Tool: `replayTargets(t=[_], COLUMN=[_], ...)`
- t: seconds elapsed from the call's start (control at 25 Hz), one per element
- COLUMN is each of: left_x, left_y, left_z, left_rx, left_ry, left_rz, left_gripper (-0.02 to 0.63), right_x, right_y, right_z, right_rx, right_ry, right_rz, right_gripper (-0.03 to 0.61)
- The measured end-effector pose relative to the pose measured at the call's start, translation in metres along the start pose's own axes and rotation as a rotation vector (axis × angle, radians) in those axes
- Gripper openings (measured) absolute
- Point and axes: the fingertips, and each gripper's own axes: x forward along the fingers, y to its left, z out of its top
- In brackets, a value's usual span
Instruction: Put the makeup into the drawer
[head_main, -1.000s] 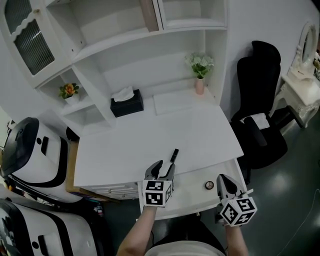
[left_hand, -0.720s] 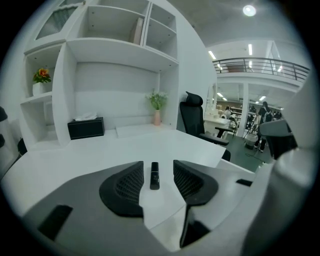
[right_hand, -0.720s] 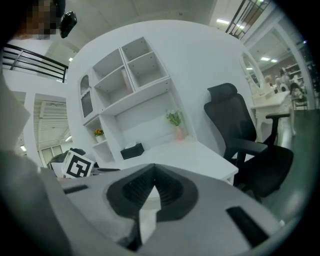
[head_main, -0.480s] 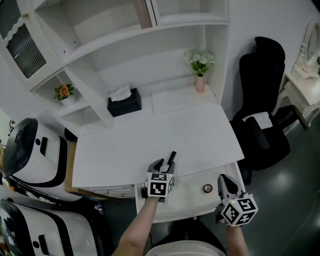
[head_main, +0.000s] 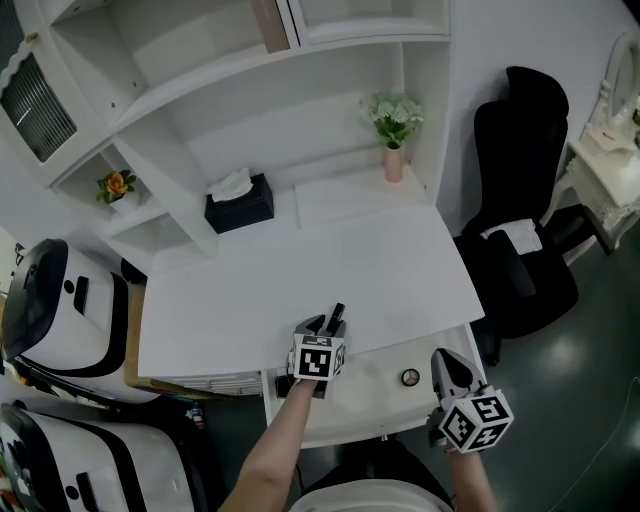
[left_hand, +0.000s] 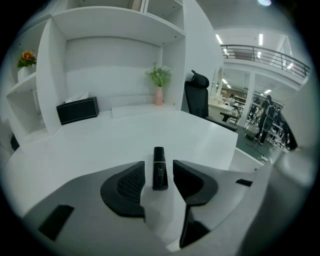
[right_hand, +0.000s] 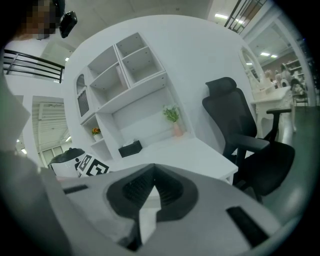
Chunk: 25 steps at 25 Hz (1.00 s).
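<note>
One black makeup tube (left_hand: 159, 168) lies on the white table (head_main: 300, 275) between the released jaws of the left gripper (left_hand: 159, 175); right gripper (right_hand: 153, 184) jaws clenched, empty. One black tissue box (head_main: 239, 208) beyond.

The right claw (right_hand: 154, 167) fills the lower half. Its two dark ribbed jaws meet at the tips, with nothing between them. Beyond lies the white surface (right_hand: 192, 152). A black tissue box (right_hand: 130, 148) and a pink vase of green sprigs (right_hand: 176, 130) stand toward its back, under white shelves (right_hand: 122, 80). A black office chair (right_hand: 245, 135) stands just beside the surface's right edge.
</note>
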Motion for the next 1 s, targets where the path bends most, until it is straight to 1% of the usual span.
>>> replayTargets(t=[0.12, 0.28, 0.52, 0.68, 1.0], left_x=[0.006, 0.010, 0.009, 0.002, -0.029], left_y=[0.000, 0.002, -0.002, -0.005, -0.017], left_z=[-0.004, -0.008, -0.007, -0.006, 0.003], left_rx=[0.012, 0.040, 0.087, 0.093, 0.118], left_ry=[0.035, 0.050, 0.065, 0.044, -0.030], left_rz=[0.003, 0.028, 0.007, 0.000, -0.027], left_gripper=[0.167, 0.106, 0.100, 0.098, 0.097], right_x=[0.002, 0.001, -0.001, -0.003, -0.003], right_y=[0.000, -0.002, -0.004, -0.001, 0.011], right_z=[0.001, 0.000, -0.003, -0.002, -0.007], right_rx=[0.002, 0.006, 0.012, 0.013, 0.014], right_ry=[0.003, 0.005, 0.012, 0.009, 0.013], right_rz=[0.003, 0.000, -0.006, -0.006, 0.019], right_gripper=[0.003, 0.003, 0.003, 0.003, 0.003])
